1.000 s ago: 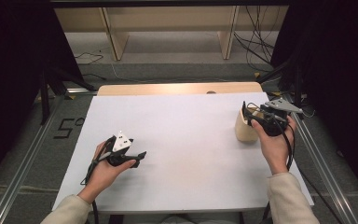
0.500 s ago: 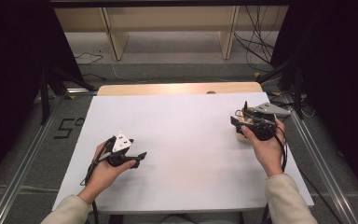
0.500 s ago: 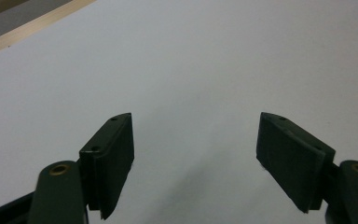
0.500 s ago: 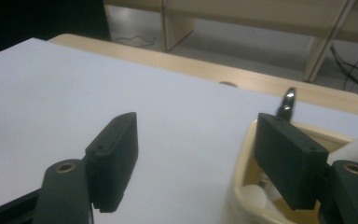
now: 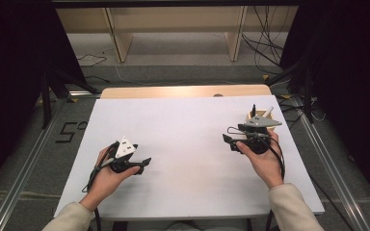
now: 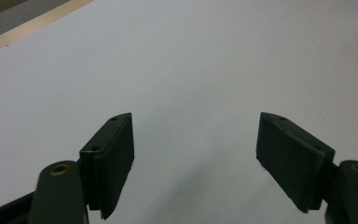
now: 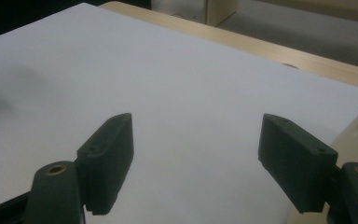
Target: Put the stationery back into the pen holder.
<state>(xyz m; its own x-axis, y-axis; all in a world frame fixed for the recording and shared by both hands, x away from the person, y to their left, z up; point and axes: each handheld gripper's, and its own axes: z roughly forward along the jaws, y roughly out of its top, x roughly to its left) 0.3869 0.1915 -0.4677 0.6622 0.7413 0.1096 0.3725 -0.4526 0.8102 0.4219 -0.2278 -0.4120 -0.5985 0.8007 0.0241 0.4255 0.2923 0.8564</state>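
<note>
Right now the beige cup (image 5: 257,117) serves as the landmark: it stands upright on the white table (image 5: 188,144) near the table's far right edge, and it is the thing in hand. One cup is visible, and two grippers, one in each of the person's hands.

The right gripper (image 5: 231,140) hovers just beside the cup, on the side nearer the person and toward the table's middle, its grey three-cornered plate partly covering the cup from above. Its jaws have just been opening and now stand spread wide with nothing between them; in the right gripper view the gap (image 7: 196,158) frames only bare white sheet, while the cup's pale wall (image 7: 354,135) sits just outside the right-hand jaw, apparently not touching it. My reading is that the cup has been let go there, near the table's edge, to keep the middle of the sheet free, and that the spread jaws let the hand pull clear without tipping it.

The left gripper (image 5: 144,163) lies well apart from the cup, toward the near left of the table, low over the sheet. Its jaws are likewise spread and empty (image 6: 196,154), which looks like a resting pose while the other hand works.
</note>
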